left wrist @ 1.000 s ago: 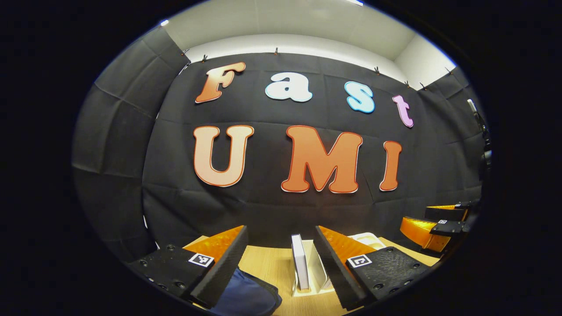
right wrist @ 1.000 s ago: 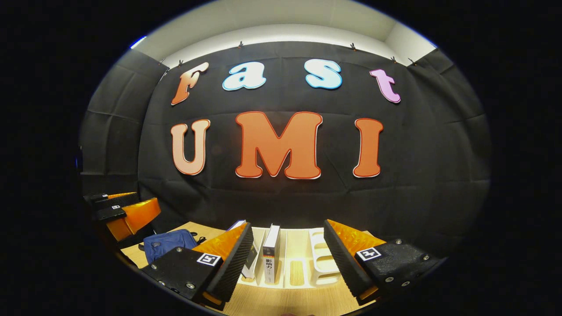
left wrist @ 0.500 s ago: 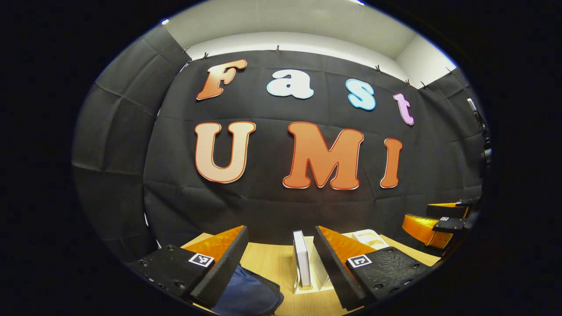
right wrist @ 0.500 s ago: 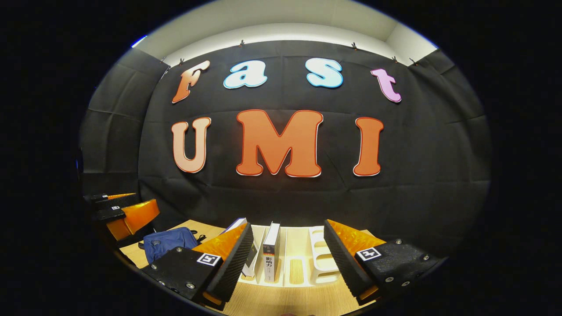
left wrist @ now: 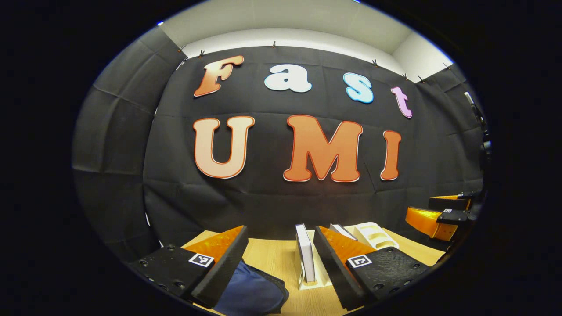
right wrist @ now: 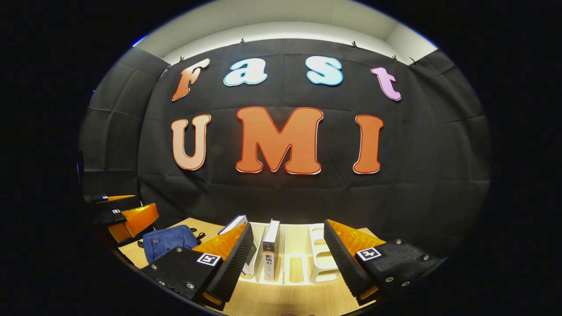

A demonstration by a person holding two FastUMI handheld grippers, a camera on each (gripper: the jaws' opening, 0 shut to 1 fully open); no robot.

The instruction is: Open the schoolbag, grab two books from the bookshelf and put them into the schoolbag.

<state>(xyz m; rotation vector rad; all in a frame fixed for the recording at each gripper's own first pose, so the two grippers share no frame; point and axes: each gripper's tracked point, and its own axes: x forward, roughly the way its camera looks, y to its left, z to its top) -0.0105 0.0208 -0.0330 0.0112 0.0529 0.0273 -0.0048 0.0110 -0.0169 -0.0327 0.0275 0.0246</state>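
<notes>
In the left gripper view a dark blue schoolbag (left wrist: 252, 292) lies on the wooden table (left wrist: 272, 259) under my open left gripper (left wrist: 281, 263). A white bookshelf rack (left wrist: 375, 235) stands beyond, with a white-covered book (left wrist: 305, 259) upright in it. In the right gripper view my right gripper (right wrist: 285, 259) hangs open in front of the white bookshelf rack (right wrist: 322, 259). Two books stand there: one with a black and white spine (right wrist: 270, 256), and a leaning one (right wrist: 235, 224) partly behind the left finger. The schoolbag (right wrist: 169, 241) lies to the left, its zip state unclear.
The other gripper shows at the edge of each view: the right gripper (left wrist: 441, 215) in the left gripper view, the left gripper (right wrist: 120, 215) in the right gripper view. The black cloth wall stands right behind the table (right wrist: 281, 298).
Both views have tipped slightly downward, so more of the table, the bag and the rack shows. Both grippers stay open with nothing in them.
</notes>
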